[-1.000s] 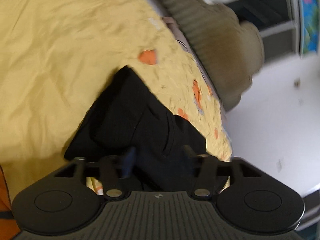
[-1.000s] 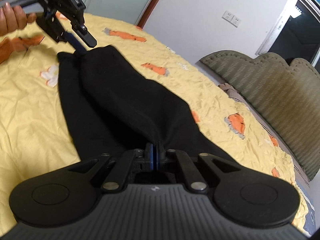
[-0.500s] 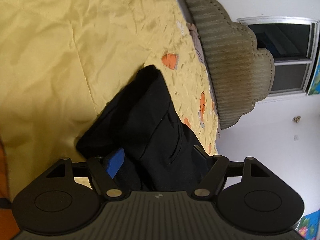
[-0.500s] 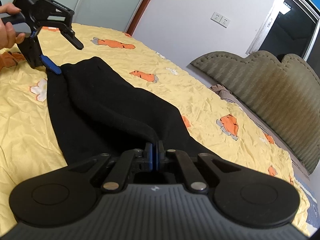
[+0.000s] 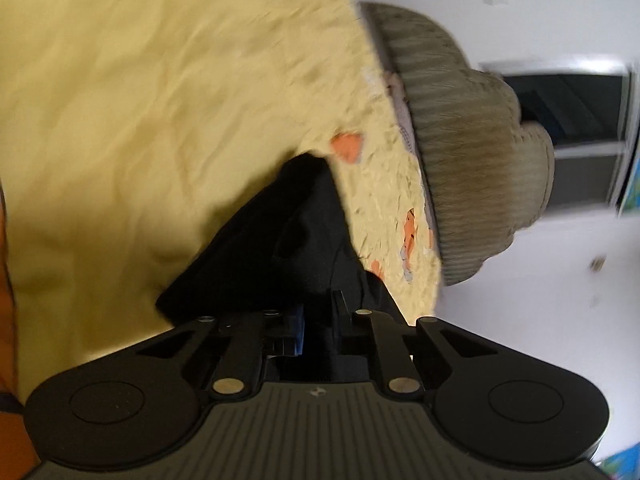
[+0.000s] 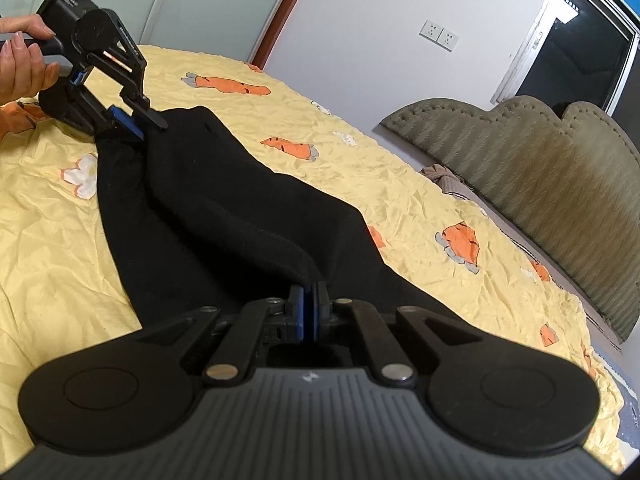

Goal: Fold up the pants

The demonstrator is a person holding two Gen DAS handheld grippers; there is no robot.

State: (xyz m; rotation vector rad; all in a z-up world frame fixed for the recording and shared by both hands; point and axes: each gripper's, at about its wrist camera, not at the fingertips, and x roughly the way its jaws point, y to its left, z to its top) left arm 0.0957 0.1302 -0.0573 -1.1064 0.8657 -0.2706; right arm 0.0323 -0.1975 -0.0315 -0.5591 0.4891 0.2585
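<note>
Right wrist view, left to right: at far left, a bare hand (image 6: 22,56) around the handle of the left claw (image 6: 140,128), just pressed together on the far end of the long black soft-knit pants (image 6: 224,208), cloth pinched between blue pads and black fingers. Stretched from there along the wrinkled yellow bedsheet with orange carrot prints (image 6: 400,184), lying lengthwise, one leg laid roughly over the other, upper edge rolled into a thick rounded ridge. At bottom centre, the right claw (image 6: 308,308), pressed together on the near end of that ridge. Probably gripped at both ends to keep the fabric taut and carry one end toward the other for the next fold. Matte, heavy-looking cloth, likely to sag in the middle if lifted. Farther right, a ribbed olive-grey padded headboard with scalloped top (image 6: 520,160) against a white wall.

Left wrist view, blurred: same dark cloth bunched between closed fingers, pale sheet beyond.
</note>
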